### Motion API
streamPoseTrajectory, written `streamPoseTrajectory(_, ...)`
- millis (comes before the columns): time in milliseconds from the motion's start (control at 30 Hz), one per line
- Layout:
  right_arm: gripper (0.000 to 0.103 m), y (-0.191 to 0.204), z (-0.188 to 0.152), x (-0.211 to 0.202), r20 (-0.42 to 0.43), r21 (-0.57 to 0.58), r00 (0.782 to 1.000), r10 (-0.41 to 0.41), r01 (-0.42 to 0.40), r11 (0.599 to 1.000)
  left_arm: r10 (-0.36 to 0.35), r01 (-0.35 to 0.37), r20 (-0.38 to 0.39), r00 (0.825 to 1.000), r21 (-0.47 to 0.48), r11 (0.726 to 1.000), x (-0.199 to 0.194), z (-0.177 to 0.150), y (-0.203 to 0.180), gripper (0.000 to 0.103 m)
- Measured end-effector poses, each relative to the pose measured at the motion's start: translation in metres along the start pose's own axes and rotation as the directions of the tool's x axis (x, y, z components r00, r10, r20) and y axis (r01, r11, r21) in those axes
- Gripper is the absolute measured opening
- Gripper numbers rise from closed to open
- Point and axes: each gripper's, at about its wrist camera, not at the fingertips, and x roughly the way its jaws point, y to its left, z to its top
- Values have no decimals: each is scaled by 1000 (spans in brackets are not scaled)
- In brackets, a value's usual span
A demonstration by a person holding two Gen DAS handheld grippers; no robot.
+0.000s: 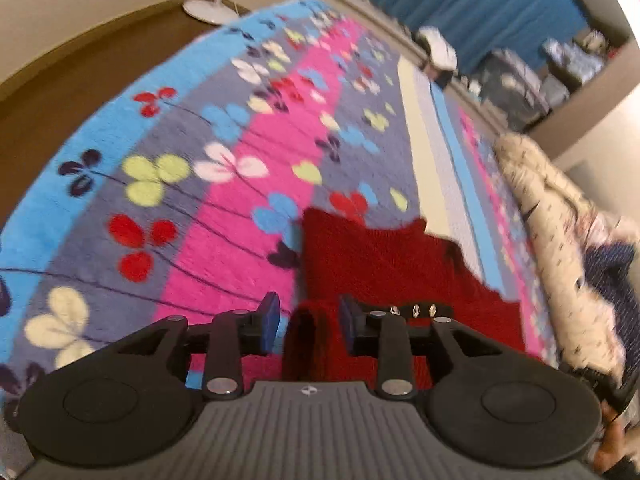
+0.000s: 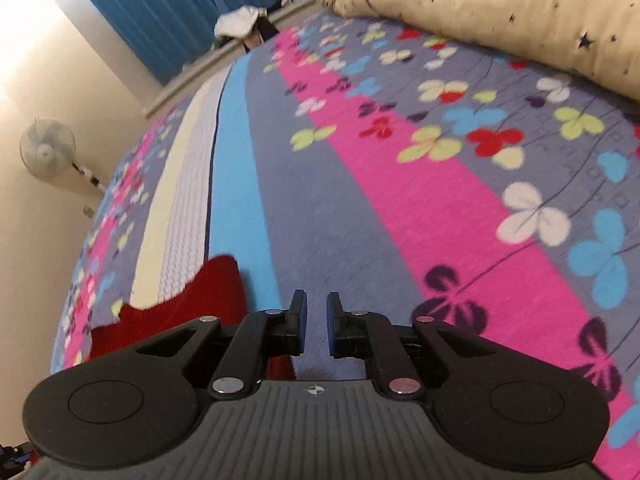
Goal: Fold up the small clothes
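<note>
A red knitted garment [image 1: 384, 264] lies flat on the flowered blanket [image 1: 224, 184], with a small row of shiny studs near its lower part. My left gripper [image 1: 308, 322] hangs just above the garment's near edge; its jaws are apart, with a raised fold of red fabric between them, not clamped. In the right wrist view the same red garment [image 2: 192, 300] shows at the lower left. My right gripper [image 2: 316, 326] is over bare blanket [image 2: 360, 208] to the right of the garment, jaws a narrow gap apart with nothing between them.
A cream star-print duvet [image 2: 500, 12] is bunched along the bed's far side and shows in the left wrist view [image 1: 560, 240] at right. A standing fan [image 2: 48, 146] and blue curtains [image 2: 168, 12] are beyond the bed. Brown floor [image 1: 60, 92] lies past the blanket's left edge.
</note>
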Motion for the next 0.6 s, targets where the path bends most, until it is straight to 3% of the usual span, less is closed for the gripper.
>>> streamPoseTrajectory(67,10,-8,-1,-6,7,-24,1000,9,-9,1000,1,-1,12,1000,4,1000,-10,-1,8,35)
streamPoseTrajectory(200,11,-25,-9,-14,-31,-99,999,6,-9,995,55,-52,-33,998,108,993,-14,-10,11,56)
streamPoseTrajectory(267,11,-28,-14,-13,-66,-157,998,-3,-7,988,86,-71,-72,994,187,980,-8,-19,7,60)
streamPoseTrajectory(433,12,-17,-33,-4,-124,-331,991,-51,7,943,157,-102,-123,980,366,925,10,-38,-9,62)
streamPoseTrajectory(600,12,13,-48,4,-167,-453,986,15,-91,887,123,-59,-121,985,430,901,17,-41,-25,62)
